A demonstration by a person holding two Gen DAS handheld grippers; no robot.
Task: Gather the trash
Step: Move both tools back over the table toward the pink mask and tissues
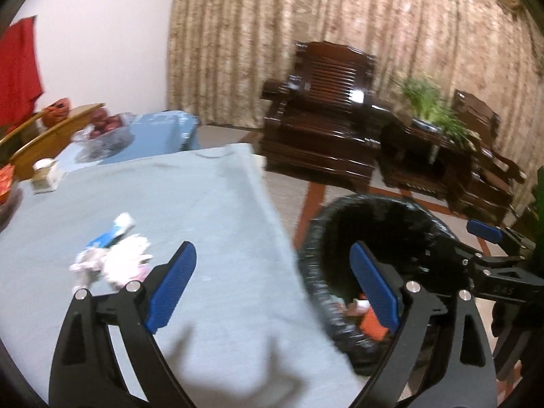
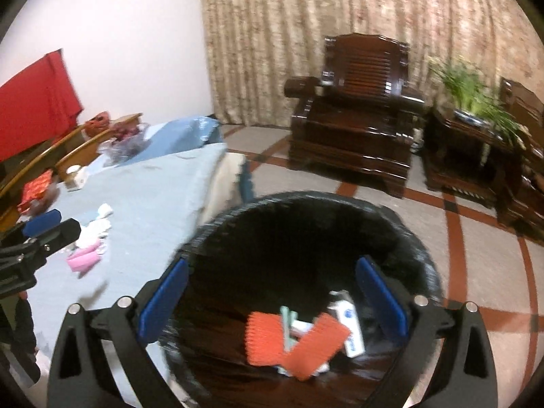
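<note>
- Over the edge of the table (image 1: 210, 204), which is covered with a light blue cloth, the left gripper (image 1: 272, 285) hangs with its blue-padded fingers spread wide and nothing between them; one finger shows against the cloth, the other against the mouth of the trash bin (image 1: 340, 306).
- Beside the table's edge on the floor stands the trash bin (image 2: 421, 265), lined with a black bag.
- Above the bin's opening the right gripper (image 2: 272, 295) is held, its jaws also wide apart and empty.
- Down inside the bin lie two orange wrappers (image 2: 265, 340) with ridged surfaces, a white and blue packet (image 2: 350, 323) and some pale scraps beneath them.
- On the cloth, ahead and to the side of the left gripper, sits a small heap of trash: crumpled white tissues (image 1: 115, 261) touching a blue and white wrapper (image 1: 112, 233).
- From the right wrist view the same heap (image 2: 91, 234) shows a pink piece (image 2: 83, 260) at its near side, just beside the left gripper's tip.
- Farther back on the table are a small white jar (image 1: 42, 173) and a glass bowl of red fruit (image 1: 102, 132).
- Across the tiled floor stand a dark wooden armchair (image 2: 357, 129) and a green plant (image 2: 469, 88) before a patterned curtain (image 2: 306, 34).
</note>
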